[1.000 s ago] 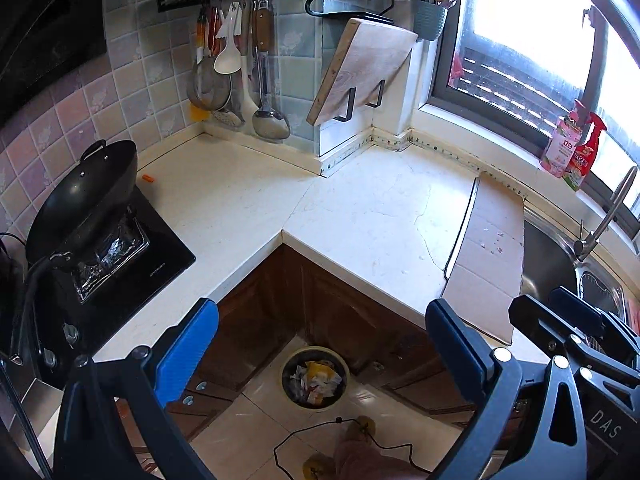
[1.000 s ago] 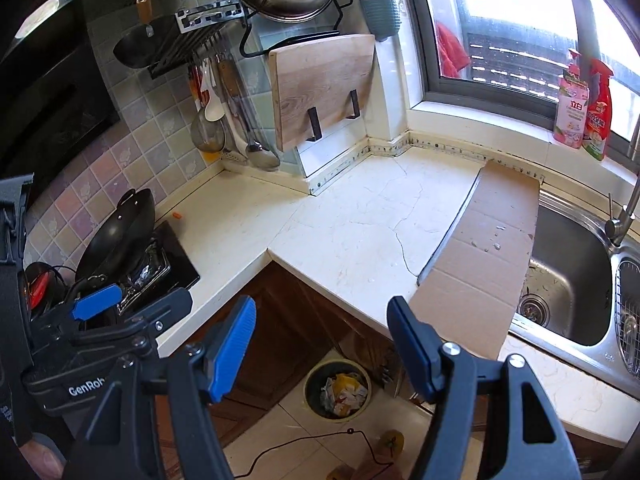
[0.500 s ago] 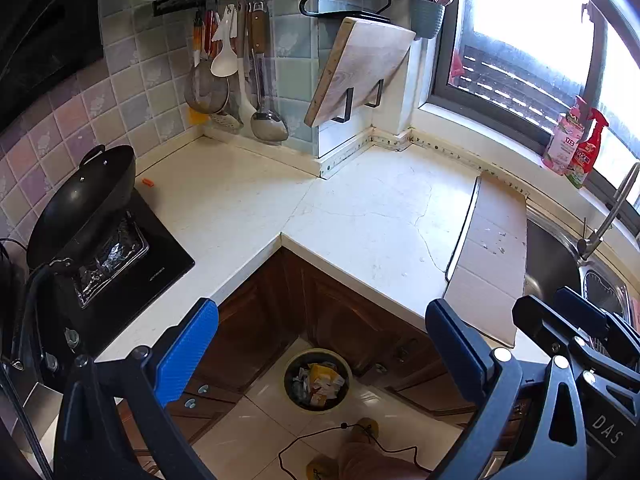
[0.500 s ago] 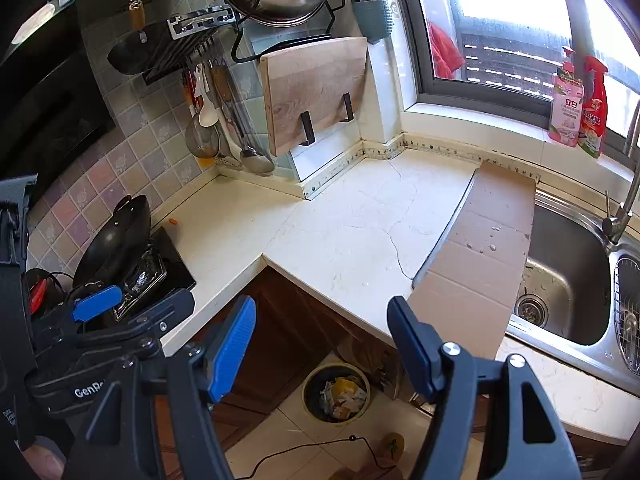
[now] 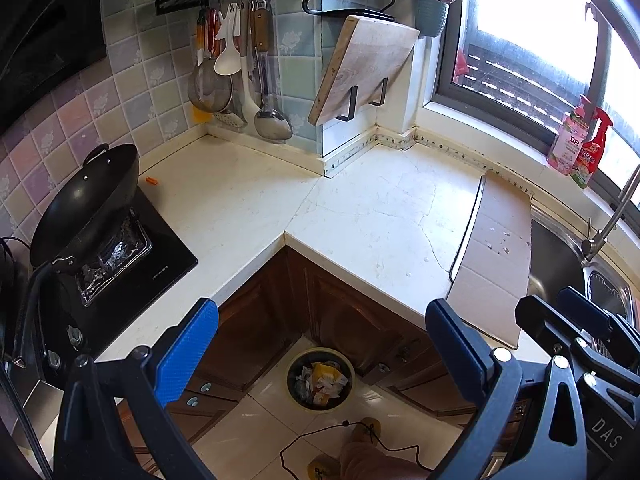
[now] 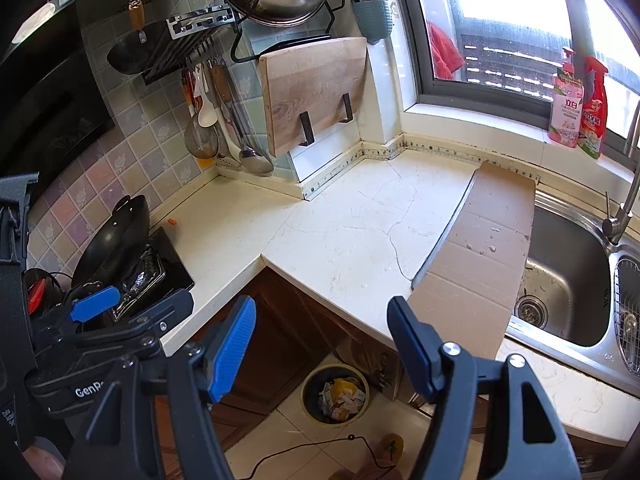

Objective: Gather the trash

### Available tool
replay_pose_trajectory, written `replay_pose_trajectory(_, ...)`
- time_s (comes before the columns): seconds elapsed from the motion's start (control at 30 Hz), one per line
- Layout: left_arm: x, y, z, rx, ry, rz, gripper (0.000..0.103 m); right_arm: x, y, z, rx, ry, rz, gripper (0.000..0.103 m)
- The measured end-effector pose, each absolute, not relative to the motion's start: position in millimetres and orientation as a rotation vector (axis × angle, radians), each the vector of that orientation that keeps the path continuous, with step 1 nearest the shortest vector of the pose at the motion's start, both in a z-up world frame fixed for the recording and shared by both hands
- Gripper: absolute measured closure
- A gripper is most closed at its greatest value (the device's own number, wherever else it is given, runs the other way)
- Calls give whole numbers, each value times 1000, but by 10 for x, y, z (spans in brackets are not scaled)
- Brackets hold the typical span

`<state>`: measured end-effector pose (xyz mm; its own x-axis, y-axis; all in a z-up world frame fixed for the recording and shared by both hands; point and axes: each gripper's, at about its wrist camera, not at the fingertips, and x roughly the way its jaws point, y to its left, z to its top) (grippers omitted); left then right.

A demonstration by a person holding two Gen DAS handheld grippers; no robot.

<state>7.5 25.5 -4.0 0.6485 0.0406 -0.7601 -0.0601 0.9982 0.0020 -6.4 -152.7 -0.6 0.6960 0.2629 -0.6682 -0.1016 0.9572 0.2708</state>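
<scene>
A round trash bin [image 5: 320, 379] full of crumpled paper and wrappers stands on the floor below the counter corner; it also shows in the right wrist view [image 6: 335, 394]. A small orange scrap [image 5: 151, 180] lies on the white counter [image 5: 360, 208] near the wok; it also shows in the right wrist view [image 6: 172, 222]. My left gripper [image 5: 320, 340] is open and empty, held high above the bin. My right gripper [image 6: 322, 336] is open and empty, beside the left one.
A black wok [image 5: 86, 200] sits on the hob at left. A flat cardboard sheet [image 5: 496, 256] lies on the counter beside the steel sink [image 6: 568, 280]. A cutting board [image 5: 360, 72] and utensils hang on the tiled wall. Two bottles [image 5: 578, 144] stand on the sill.
Both views have drifted slightly back and up from the counter. Both grippers stay open and empty.
</scene>
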Motion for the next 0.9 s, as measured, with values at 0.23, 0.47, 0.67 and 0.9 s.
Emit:
replay_pose_trajectory(0.23, 74, 225, -10, -10, 847, 66, 1, -53, -1554, 4, 214, 757, 197, 34)
replay_pose_trajectory(0.47, 70, 197, 52, -4, 826, 65, 1, -89, -1561, 61, 204, 723, 182, 34)
replay_pose_trajectory(0.67, 82, 181, 95, 2, 809, 67, 1, -94, -1566, 104, 200, 701, 175, 34)
replay_pose_trajectory(0.9, 83, 172, 141, 8, 789, 70, 1, -105, -1567, 142, 191, 681, 169, 34)
